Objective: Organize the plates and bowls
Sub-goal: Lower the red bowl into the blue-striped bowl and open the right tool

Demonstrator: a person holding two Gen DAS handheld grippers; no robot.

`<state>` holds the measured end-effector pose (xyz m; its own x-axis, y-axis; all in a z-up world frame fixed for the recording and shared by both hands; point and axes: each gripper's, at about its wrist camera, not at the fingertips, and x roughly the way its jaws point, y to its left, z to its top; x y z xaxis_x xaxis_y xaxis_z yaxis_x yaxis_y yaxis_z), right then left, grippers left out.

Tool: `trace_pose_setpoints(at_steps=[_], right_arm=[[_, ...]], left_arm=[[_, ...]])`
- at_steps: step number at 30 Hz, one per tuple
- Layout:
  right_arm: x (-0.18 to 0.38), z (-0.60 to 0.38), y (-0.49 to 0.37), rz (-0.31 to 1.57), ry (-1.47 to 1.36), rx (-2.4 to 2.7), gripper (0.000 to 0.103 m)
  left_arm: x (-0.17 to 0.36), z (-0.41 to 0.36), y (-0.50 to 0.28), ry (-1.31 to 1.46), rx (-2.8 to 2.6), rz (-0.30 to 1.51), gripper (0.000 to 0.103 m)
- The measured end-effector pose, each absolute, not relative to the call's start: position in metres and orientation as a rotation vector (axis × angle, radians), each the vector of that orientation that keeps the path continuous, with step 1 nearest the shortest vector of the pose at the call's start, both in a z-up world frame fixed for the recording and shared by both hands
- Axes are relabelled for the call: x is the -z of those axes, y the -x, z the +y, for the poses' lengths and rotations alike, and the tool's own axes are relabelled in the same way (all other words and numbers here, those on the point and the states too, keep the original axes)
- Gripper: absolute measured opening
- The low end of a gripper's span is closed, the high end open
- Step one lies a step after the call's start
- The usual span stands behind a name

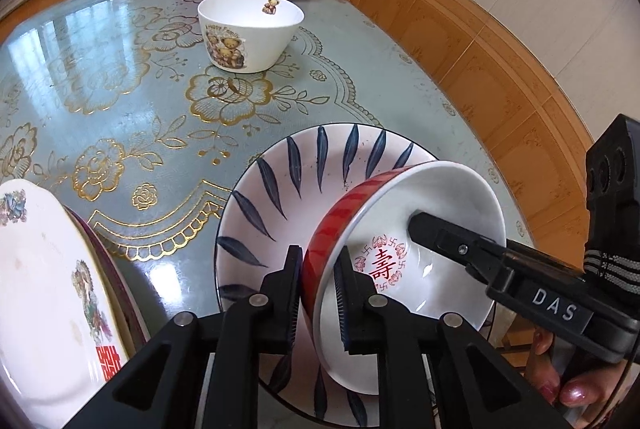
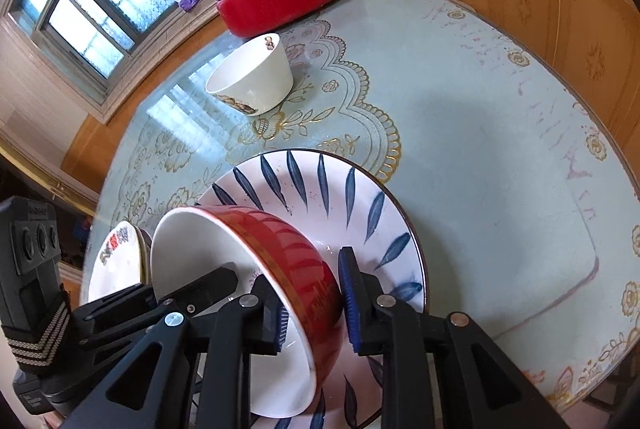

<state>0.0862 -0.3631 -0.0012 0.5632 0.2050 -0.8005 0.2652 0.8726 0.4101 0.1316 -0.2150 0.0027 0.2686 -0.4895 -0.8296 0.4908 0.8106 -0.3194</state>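
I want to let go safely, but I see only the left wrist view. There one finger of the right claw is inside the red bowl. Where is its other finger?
Observer: The other finger is outside, right at the red wall of the bowl. So the right claw straddles the wall. Whether it presses, I cannot tell.
Operator: Thank you. The claw hides the table to the right of the leaf plate from me. Does something stand there?
Observer: No. Right of the plate only bare cloth shows, as far as the table's edge.
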Motion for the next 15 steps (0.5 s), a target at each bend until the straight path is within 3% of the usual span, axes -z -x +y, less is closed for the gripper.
trace_pose_setpoints(at_steps=[8, 15], right_arm=[[-0.001, -0.360, -0.089, 0.982, -0.453, 0.065, 0.026], [-0.001, -0.360, -0.089, 0.986, -0.451, 0.049, 0.026]], left_arm=[[-0.006, -0.216, -0.131, -0.003, 0.662, 1.112, 0.027], [-0.019, -0.210, -0.130, 0.008, 0.657, 1.060, 0.032]])
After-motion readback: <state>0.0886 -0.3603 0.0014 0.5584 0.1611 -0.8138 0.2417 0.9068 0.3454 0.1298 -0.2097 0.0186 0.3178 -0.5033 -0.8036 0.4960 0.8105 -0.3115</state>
